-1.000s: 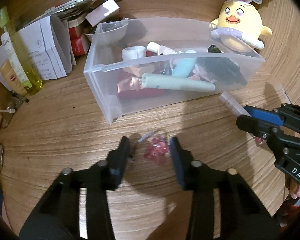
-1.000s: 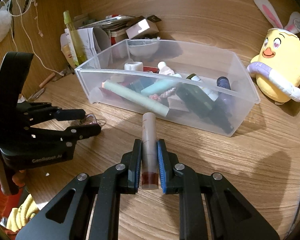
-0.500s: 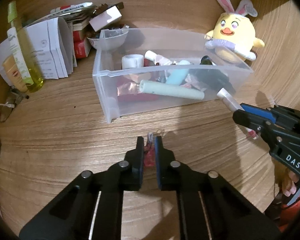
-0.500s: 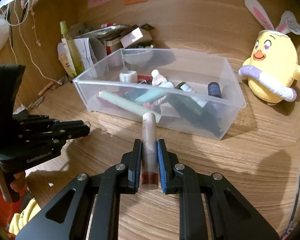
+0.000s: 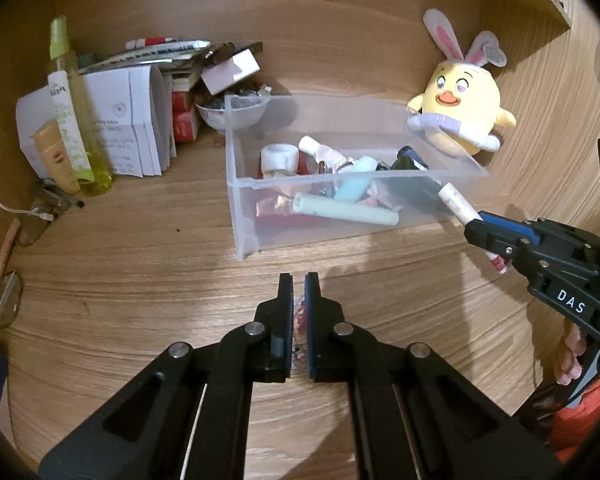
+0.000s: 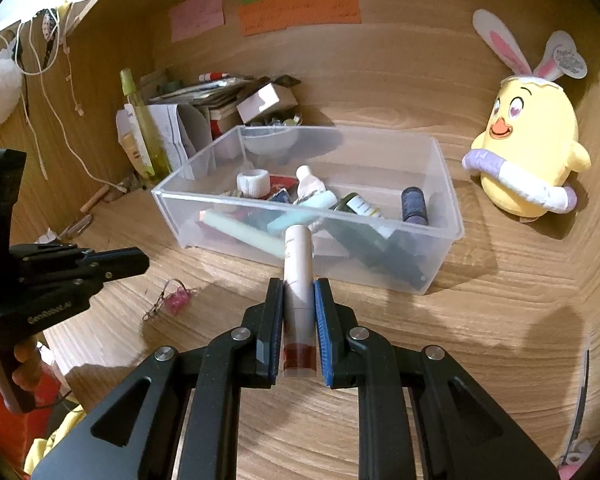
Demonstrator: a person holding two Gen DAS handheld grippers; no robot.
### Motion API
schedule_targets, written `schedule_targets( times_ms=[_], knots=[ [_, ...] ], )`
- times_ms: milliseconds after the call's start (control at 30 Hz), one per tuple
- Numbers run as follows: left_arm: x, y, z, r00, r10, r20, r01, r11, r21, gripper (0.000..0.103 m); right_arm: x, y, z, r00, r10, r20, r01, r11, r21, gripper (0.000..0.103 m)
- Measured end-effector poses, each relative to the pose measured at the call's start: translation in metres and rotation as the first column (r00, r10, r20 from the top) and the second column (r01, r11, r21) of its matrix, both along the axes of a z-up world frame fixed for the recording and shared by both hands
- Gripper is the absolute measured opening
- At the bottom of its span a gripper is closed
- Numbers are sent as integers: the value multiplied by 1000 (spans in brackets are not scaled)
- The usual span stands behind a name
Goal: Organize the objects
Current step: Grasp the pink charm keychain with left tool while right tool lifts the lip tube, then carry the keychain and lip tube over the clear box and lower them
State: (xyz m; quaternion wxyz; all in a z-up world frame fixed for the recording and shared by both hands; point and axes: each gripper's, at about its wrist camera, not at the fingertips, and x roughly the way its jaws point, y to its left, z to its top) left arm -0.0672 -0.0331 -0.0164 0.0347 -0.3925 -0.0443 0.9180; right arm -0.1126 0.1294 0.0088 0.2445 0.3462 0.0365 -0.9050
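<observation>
- The right gripper (image 6: 298, 288) is clamped on a white tube (image 6: 297, 264) with a red base. The tube stands straight out toward 12 o'clock, and its tip overlaps the near wall of the clear bin (image 6: 446, 184).
- To do this well, I would carry the tube clear above the near rim before letting go. It should be let down flat into the gap at the bin's right half, since the left half is already crowded with tubes and bottles.
- The left gripper (image 5: 299, 280) is squeezed tight, with a trace of pink in the slit between its pads.
- In the right wrist view the pink charm (image 6: 177, 302) sits at 4 o'clock from those tips and seems to lie on the table (image 6: 420, 340). I cannot tell whether the pinch holds it. It is worth checking before moving to the bin, which stands at 12 o'clock from this gripper.
- The table is bare wood grain around both grippers, offering easy sliding and little grip for small things.
- Further out there is a yellow chick plush (image 6: 528, 152) at 2 o'clock and stacked papers and boxes (image 6: 204, 112) at 11 o'clock. Sticky notes (image 6: 300, 8) are on the back panel.
</observation>
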Motion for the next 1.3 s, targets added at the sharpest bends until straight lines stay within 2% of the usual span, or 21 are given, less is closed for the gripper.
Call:
schedule_targets(
  times_ms=[67, 133, 200, 267, 367, 433, 467, 500, 533, 767, 1300],
  knots=[
    [-1, -1, -2, 1000, -15, 20, 14, 1000, 7, 5, 0, 1, 1, 1000, -2, 0, 2, 1000, -3, 14],
    [-3, 0, -9, 998, -30, 51, 30, 1000, -1, 17, 0, 3, 1, 1000, -2, 2, 2, 1000, -6, 14],
    [-6, 3, -19, 996, -45, 83, 46, 999, -19, 39, 0, 5, 1, 1000, -5, 4, 5, 1000, -9, 14],
    [-10, 8, -30, 992, -53, 111, 59, 997, -51, 44, 0, 7, 2, 1000, -7, 3, 7, 1000, -11, 14],
    [-19, 13, -44, 988, -57, 145, 69, 994, -85, 44, 1, 9, 4, 1000, -12, -2, 12, 1000, -11, 14],
    [-23, 15, -44, 989, -62, 137, 76, 992, -104, 43, 1, 11, 5, 1000, -15, -6, 15, 1000, -13, 14],
    [-25, 16, -45, 989, -68, 134, 82, 992, -101, 38, 1, 12, 6, 1000, -16, -8, 16, 1000, -14, 14],
    [-27, 18, -45, 989, -79, 126, 92, 991, -96, 25, 1, 12, 6, 1000, -17, -9, 17, 1000, -16, 14],
    [-27, 19, -45, 990, -82, 116, 95, 990, -104, 19, 1, 13, 7, 1000, -19, -11, 19, 1000, -16, 14],
    [-15, 31, -36, 994, -87, 60, 96, 983, -157, 20, -3, 19, 17, 999, -38, -33, 37, 999, -40, 14],
    [-24, 29, 38, 990, -65, -127, 60, 997, -39, 20, -30, 26, 39, 994, -80, -80, 75, 995, -66, 14]
  ],
)
